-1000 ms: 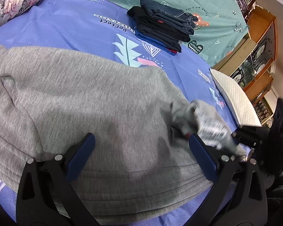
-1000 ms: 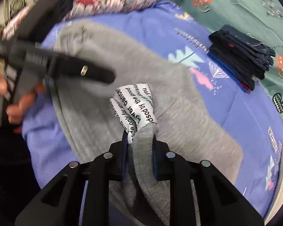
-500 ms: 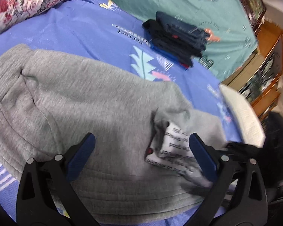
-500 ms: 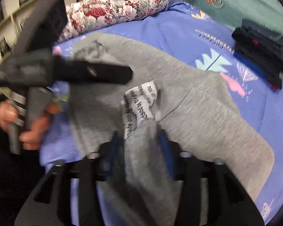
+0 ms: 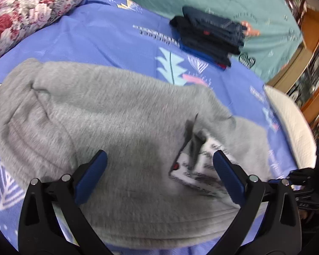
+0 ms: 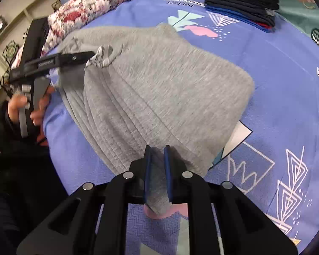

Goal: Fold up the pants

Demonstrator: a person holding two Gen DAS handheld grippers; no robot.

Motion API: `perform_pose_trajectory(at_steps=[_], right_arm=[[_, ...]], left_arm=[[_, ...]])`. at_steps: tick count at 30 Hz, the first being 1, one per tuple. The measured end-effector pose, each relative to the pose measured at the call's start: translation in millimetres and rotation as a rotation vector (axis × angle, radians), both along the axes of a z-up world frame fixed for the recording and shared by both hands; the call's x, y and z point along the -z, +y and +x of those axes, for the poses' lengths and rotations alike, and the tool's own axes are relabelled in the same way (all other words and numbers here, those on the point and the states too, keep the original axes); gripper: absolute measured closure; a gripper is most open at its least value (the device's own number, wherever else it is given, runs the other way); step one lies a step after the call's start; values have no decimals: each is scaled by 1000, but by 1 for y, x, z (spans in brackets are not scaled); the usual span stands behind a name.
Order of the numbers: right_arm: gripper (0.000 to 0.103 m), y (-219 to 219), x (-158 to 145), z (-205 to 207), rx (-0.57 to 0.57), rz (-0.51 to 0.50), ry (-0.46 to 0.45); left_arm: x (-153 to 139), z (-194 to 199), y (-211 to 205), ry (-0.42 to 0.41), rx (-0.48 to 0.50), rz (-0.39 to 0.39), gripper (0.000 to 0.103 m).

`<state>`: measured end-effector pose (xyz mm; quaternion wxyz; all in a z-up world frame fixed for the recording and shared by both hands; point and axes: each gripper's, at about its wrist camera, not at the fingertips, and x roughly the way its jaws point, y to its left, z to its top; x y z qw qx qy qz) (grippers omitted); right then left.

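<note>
- Bed with a blue printed sheet [image 6: 276, 68]; wooden cabinets beyond.
- Right gripper [image 6: 157, 153], nearest: jaws pinched on the waistband of the grey pants [image 6: 159, 80].
- Left gripper [image 5: 157, 170]: jaws spread, holding nothing, over the printed label [image 5: 200, 170].
- Pants lie partly folded, apparently needing another fold.
- Farthest: stack of dark folded pants [image 5: 210, 40], done.
</note>
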<state>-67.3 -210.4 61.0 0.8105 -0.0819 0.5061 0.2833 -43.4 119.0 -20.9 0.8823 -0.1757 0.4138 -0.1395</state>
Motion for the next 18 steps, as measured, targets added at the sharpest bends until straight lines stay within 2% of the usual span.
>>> perform_pose_trajectory(at_steps=[2, 5, 7, 10, 11, 12, 13, 14, 15, 17, 18], right_arm=[[87, -4, -15, -1, 6, 5, -44], [82, -17, -38, 10, 48, 44, -122], [74, -23, -53, 29, 106, 72, -172], [71, -28, -49, 62, 175, 101, -193], [71, -28, -39, 72, 188, 93, -172], [71, -25, -20, 85, 206, 61, -130], [71, -22, 11, 101, 218, 17, -42], [71, -20, 30, 106, 217, 10, 8], [71, -20, 34, 106, 213, 28, -13], [70, -21, 22, 100, 205, 50, -43], [66, -23, 17, 98, 204, 80, -47]], left_arm=[[-22, -10, -2, -46, 26, -49, 2], [-50, -19, -35, -111, 132, -17, 2], [-51, -16, -65, -106, 206, 25, 2], [-20, -2, -103, -15, 253, 123, 2], [2, 8, -110, 57, 254, 155, 2], [17, 13, -111, 88, 237, 178, 2], [20, 12, -110, 66, 224, 185, 2], [20, 14, -107, 76, 229, 162, 2], [17, 13, -103, 74, 228, 135, 2], [8, 9, -85, 70, 220, 32, 2], [4, 6, -73, 68, 200, -20, 2]])
